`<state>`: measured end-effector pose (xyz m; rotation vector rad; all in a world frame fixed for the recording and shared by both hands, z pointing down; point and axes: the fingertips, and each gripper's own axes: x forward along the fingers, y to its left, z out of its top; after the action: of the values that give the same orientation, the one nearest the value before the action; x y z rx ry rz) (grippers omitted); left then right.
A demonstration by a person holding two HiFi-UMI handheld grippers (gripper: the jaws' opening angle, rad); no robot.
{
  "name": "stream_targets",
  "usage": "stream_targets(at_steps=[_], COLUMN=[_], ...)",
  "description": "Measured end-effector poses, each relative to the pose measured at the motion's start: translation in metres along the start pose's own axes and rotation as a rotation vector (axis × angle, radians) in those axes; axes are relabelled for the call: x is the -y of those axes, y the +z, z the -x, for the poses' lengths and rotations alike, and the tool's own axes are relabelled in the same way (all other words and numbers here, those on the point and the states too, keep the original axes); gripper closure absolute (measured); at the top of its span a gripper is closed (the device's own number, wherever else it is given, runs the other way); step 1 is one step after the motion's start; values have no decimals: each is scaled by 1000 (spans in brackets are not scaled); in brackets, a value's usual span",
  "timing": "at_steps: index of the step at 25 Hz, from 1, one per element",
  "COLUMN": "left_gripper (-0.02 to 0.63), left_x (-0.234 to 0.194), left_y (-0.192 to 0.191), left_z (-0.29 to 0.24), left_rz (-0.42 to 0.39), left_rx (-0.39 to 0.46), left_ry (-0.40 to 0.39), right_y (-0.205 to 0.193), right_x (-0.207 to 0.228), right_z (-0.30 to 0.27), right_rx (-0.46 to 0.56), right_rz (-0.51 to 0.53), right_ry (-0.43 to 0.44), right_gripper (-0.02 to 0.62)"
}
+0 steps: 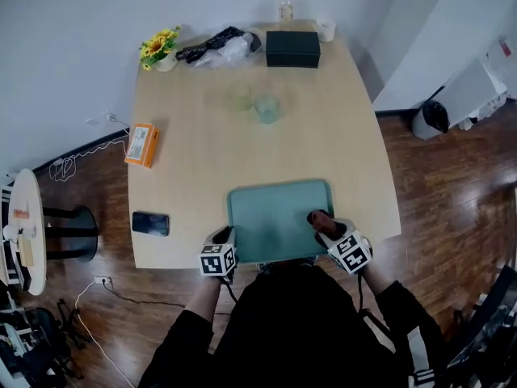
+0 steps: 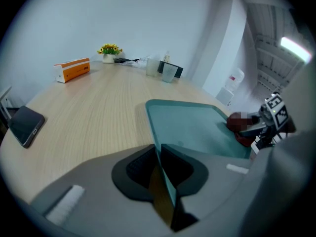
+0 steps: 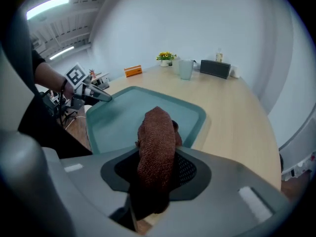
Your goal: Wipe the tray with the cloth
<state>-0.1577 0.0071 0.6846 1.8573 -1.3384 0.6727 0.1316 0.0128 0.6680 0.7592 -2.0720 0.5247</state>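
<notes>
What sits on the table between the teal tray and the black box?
A greenish cup and a paler one, side by side; head view.

The tray (image 1: 275, 212) sits at the counter's (image 1: 242, 152) near edge. Left of it lies a phone (image 1: 151, 223); farther left and back, a carton (image 1: 141, 145). Two cups (image 1: 267, 108) stand behind the tray, a box (image 1: 292, 48) far behind it, flowers (image 1: 160, 49) far behind-left. A cloth (image 1: 318, 217) seems to rest on its right part.

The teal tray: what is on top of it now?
Only the dark red cloth, clamped in the right gripper, near the right edge of the tray. The left gripper pinches its left rim. The surface beneath the cloth is covered.
</notes>
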Motion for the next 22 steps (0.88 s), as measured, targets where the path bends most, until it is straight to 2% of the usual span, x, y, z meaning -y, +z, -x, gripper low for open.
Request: stream_targets(at_steps=[3,5,9,16,19,22], left_gripper=[584,584,586,586,588,589], left_x=[9,10,3,-7,-4,-1], left_y=[-5,-3,8,11,11,10], left_z=[1,2,1,2,2,2], left_rz=[-7,-8,19,46,51,61], left_rx=[-9,-16,-1,-7,-7,-14], left_ry=[-9,-21,-29,-48,-52,-72], right_y=[-38,-39,6,101,116,112], right_x=[-33,-43,-61,-181,-218,-226], right_z=[18,22,2,-73,-92,-98], right_rx=[-5,-20,-19,20,-9,-21], right_rz=[1,23,170,471,557,548], right_ry=[6,-11,23,243,282,276], right_gripper=[456,456,457,457,457,457])
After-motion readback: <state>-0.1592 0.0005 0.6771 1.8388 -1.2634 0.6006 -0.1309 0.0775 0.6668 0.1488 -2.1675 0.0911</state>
